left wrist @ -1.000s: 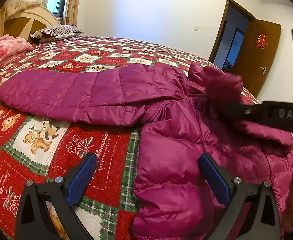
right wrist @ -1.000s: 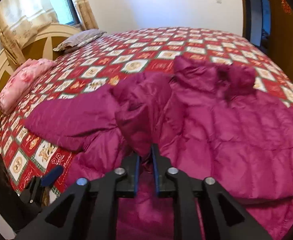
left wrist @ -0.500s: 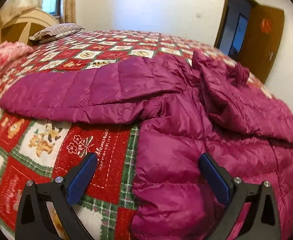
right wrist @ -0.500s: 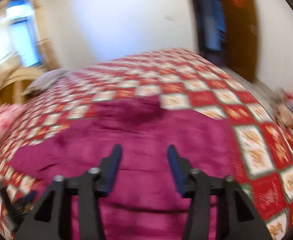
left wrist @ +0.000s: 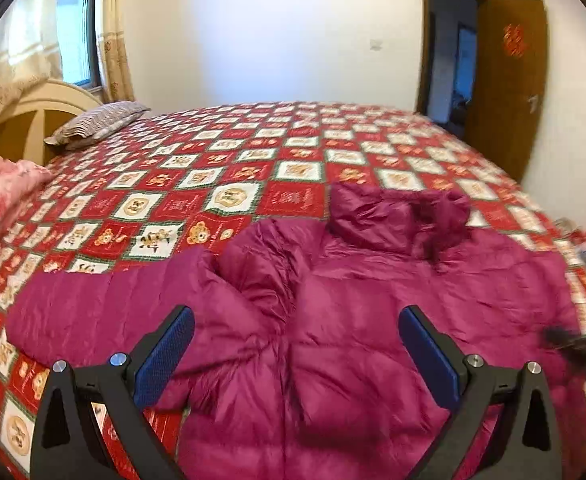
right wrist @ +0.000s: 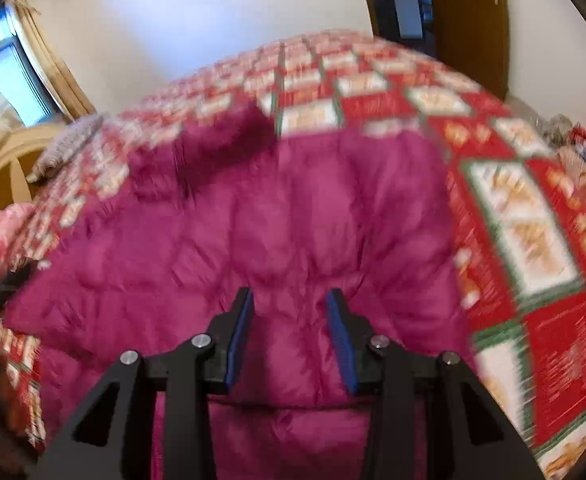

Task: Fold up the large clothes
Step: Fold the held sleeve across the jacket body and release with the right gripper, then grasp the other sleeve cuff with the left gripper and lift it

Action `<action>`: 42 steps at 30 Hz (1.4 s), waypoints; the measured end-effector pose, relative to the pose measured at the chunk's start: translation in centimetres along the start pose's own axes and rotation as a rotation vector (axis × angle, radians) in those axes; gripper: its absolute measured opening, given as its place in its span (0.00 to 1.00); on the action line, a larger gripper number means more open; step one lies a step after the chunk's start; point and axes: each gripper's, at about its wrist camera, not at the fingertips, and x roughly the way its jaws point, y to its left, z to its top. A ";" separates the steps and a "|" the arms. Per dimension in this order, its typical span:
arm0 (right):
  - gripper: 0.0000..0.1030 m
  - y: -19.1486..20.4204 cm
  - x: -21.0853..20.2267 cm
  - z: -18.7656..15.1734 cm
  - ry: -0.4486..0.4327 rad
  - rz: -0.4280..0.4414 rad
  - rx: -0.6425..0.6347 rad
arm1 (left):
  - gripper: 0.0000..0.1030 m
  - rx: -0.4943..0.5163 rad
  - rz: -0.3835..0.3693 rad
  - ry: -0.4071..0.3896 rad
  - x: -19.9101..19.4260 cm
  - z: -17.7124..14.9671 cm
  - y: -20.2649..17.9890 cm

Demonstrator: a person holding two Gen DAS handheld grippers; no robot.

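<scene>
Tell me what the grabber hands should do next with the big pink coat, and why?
Probably bring the open left gripper down onto the sleeve that lies stretched out sideways from the jacket, so it can be folded inward. Neither it nor the right gripper holds anything.

right gripper [right wrist: 289, 320] has let go of the jacket [right wrist: 293, 220] sleeve

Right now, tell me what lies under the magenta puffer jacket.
The magenta puffer jacket lies spread on the red patchwork bedspread, which shows all around it. Whatever sits beneath its body and folded sleeve is covered, so anything else there cannot be seen.
</scene>
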 end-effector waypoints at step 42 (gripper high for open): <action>0.57 -2.8 5.2 0.3 -0.053 -0.274 -0.093 | 0.99 -0.827 0.356 0.096 1.9 -5.6 33.7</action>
